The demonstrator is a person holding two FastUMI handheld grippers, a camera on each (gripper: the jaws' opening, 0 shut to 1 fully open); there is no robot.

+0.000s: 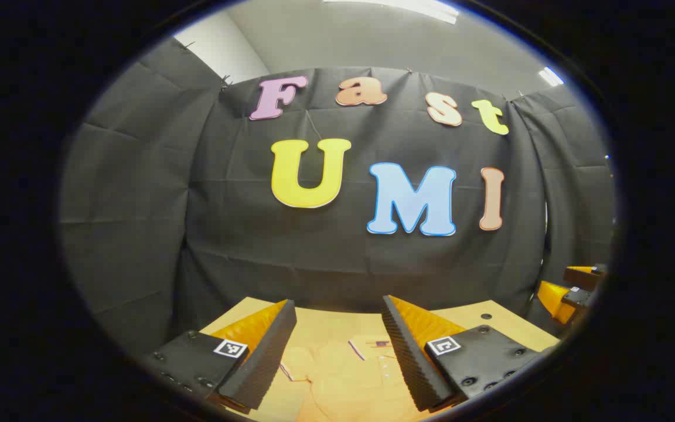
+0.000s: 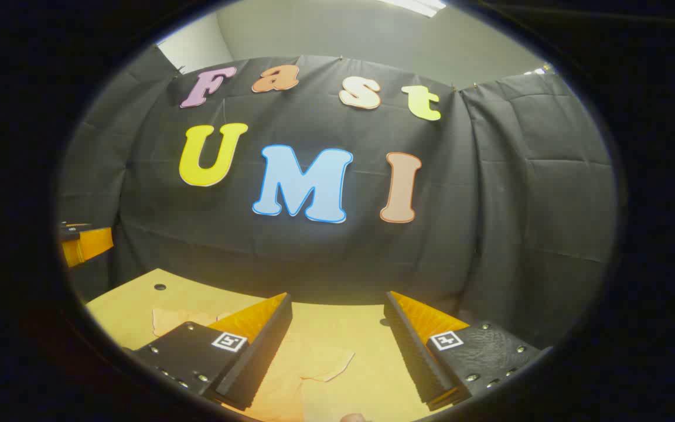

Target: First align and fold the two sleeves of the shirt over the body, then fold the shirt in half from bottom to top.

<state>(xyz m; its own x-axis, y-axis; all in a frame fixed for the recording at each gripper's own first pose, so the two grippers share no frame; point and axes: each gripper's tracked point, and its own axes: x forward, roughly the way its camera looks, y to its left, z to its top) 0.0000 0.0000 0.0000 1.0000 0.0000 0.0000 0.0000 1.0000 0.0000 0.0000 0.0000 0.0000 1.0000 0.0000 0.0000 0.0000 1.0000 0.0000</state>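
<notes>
On the left gripper [image 1: 337, 351] we see two wedge-shaped fingers with ribbed inner faces, each fixed to a dark plate [image 1: 478, 354] dotted with round screws. Each plate carries a small square black-and-white marker [image 1: 230, 348]. The right gripper [image 2: 337, 349] shows the same build: ribbed wedges, screwed dark plates, and one square marker [image 2: 446, 340] on each side.

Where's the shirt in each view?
Left gripper view: shirt at bottom centre, collar and placket between the open fingers.
Right gripper view: shirt at bottom centre, a sleeve edge between the fingers, more cloth at lower left.
Shared landmark: the table under it.
</notes>
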